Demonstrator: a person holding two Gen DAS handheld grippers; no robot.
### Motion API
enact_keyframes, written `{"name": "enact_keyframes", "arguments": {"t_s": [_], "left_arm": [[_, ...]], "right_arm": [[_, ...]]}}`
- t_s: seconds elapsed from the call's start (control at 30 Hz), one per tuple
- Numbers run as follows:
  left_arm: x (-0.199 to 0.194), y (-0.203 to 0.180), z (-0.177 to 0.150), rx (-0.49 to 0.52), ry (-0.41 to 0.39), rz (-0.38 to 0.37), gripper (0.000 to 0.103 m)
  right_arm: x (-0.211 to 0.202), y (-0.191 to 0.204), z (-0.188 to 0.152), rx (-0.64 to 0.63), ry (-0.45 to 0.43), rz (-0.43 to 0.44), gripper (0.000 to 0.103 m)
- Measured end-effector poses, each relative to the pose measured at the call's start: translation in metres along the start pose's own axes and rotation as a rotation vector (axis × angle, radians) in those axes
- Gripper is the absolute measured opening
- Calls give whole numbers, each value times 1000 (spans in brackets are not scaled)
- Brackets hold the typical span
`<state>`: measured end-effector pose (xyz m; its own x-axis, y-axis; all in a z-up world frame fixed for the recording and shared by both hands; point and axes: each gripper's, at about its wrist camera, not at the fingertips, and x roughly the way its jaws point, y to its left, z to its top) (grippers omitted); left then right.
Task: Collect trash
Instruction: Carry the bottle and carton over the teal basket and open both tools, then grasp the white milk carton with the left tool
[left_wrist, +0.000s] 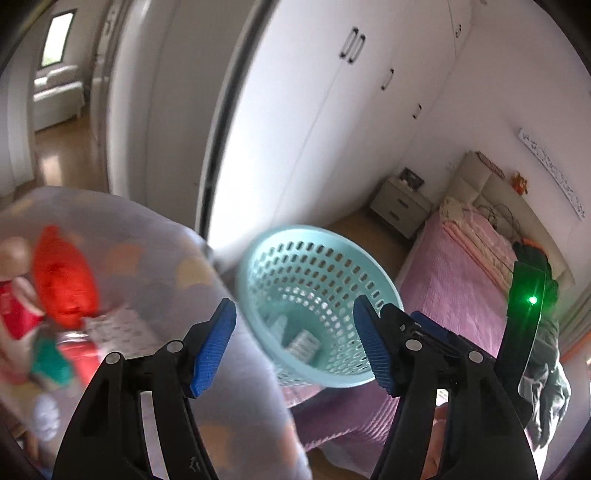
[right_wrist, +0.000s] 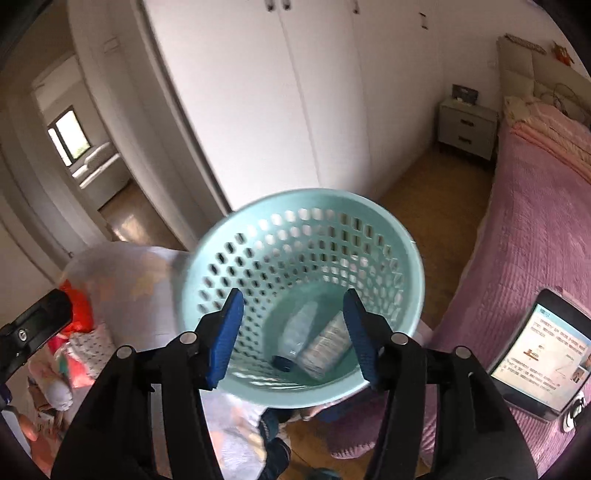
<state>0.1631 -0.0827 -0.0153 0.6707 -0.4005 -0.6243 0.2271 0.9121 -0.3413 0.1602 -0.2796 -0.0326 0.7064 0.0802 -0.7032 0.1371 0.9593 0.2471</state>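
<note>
A pale green perforated basket (right_wrist: 303, 295) is seen tipped toward the cameras in a bedroom, its open mouth facing both grippers and its rim lying between the bed and a large translucent bag. Inside it, at the bottom, a clear plastic bottle (right_wrist: 299, 338) with a dark cap is seen beside a crumpled white cup (right_wrist: 327, 347), the two touching. The right gripper (right_wrist: 293, 334) is shown with its blue pads spread apart in front of the basket's mouth, nothing pressed between them; whether the near rim is touched cannot be told. The left gripper (left_wrist: 293, 341) is likewise shown with its jaws standing wide and empty, one pad against the blurred bag, the other just beside the basket's rim. The translucent bag (left_wrist: 122, 280), printed with pale patches, is seen to the left of the basket, with red (left_wrist: 62, 277) and green wrappers showing through its skin. A bed with a pink quilted cover (right_wrist: 532, 236) is seen to the right, with a lit tablet (right_wrist: 543, 354) lying on it near the right gripper. White wardrobe doors (right_wrist: 258, 92) fill the background, and a grey bedside cabinet (right_wrist: 467, 125) stands at the head of the bed. A wooden floor (right_wrist: 436, 184) is visible between wardrobe and bed.
</note>
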Motion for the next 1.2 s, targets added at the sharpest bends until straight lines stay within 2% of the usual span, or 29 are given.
{"name": "enact_keyframes", "arguments": {"t_s": [0.2,0.33,0.47,0.53,0.63,0.67,0.8,0.9,1.03,1.2], "left_arm": [[-52,26,-12,-36,-76,97,68],[-91,56,-24,-83,-129,208,71],[-128,95,-38,-177,-172,308,71],[-149,115,-45,-225,-197,377,71],[-178,148,-60,-293,-209,521,71],[-188,162,-67,-321,-210,543,71],[-212,216,-95,-499,-193,574,73],[-214,241,-110,-575,-162,589,73],[-206,249,-120,-613,-125,564,73],[-182,245,-114,-590,-74,551,73]], "right_arm": [[-19,43,-6,-91,-53,91,53],[-27,73,-12,-154,-84,148,53],[-31,100,-23,-213,-93,188,53],[-30,109,-25,-234,-88,199,53],[-26,124,-33,-264,-71,219,53],[-24,128,-36,-273,-66,225,53],[-24,145,-50,-309,-47,245,53],[-19,158,-56,-328,-33,255,53],[-16,166,-62,-343,-22,257,53],[-15,165,-66,-345,-15,255,53]]}}
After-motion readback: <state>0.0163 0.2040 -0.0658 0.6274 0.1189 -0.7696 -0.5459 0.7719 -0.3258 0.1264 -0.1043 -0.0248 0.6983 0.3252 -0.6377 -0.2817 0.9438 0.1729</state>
